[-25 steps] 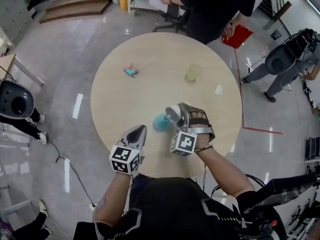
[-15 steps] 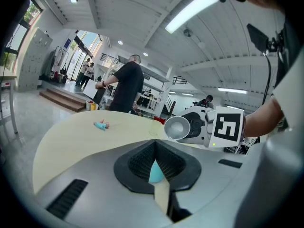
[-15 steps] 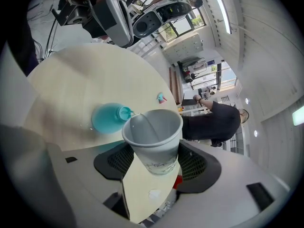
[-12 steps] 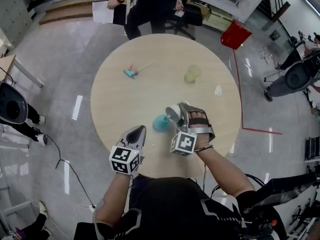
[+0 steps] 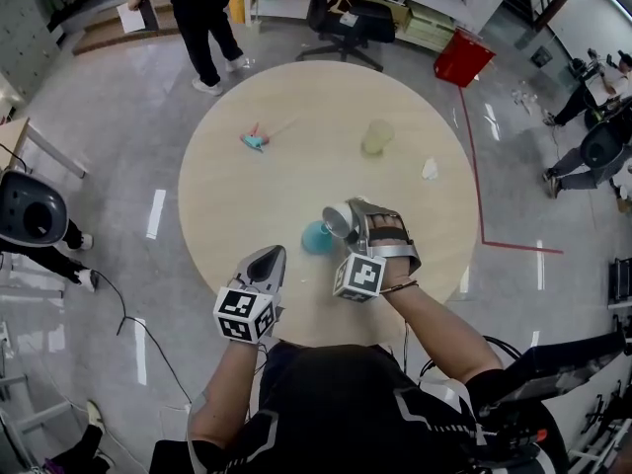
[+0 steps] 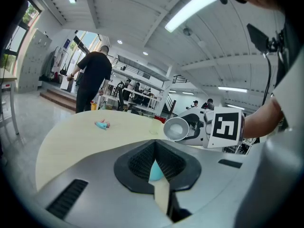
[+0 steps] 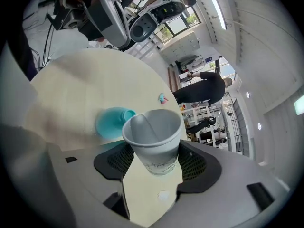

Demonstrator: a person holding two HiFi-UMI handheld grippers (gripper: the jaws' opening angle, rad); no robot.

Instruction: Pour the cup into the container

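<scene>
The white paper cup [image 7: 153, 132] is up off the table, tipped well over, with its mouth facing the teal container [image 5: 316, 237] and just beside that container's near-right edge in the head view. I can't make out any contents inside it from the right gripper view. My right gripper [image 5: 357, 227] has it by the lower wall, jaws spread wide with a pad pressing on each side. The container sits on the round table [image 5: 237, 196] with nothing bracing it. My left gripper [image 5: 269, 260] hovers near it on the left, jaws fully together and holding nothing.

Here's my worry: the cup's lip looks off to one side of the container, not squarely above it, so a stream could land on the wood. The paper wall is thin, and a harder squeeze could buckle it and jerk the pour. The container looks light, so a nudge from the cup rim might slide or tip it.

Further out there's a small teal-and-pink item [image 5: 255, 141], a pale yellowish cup [image 5: 376, 138] and a white scrap [image 5: 431, 171], all well apart from this.
</scene>
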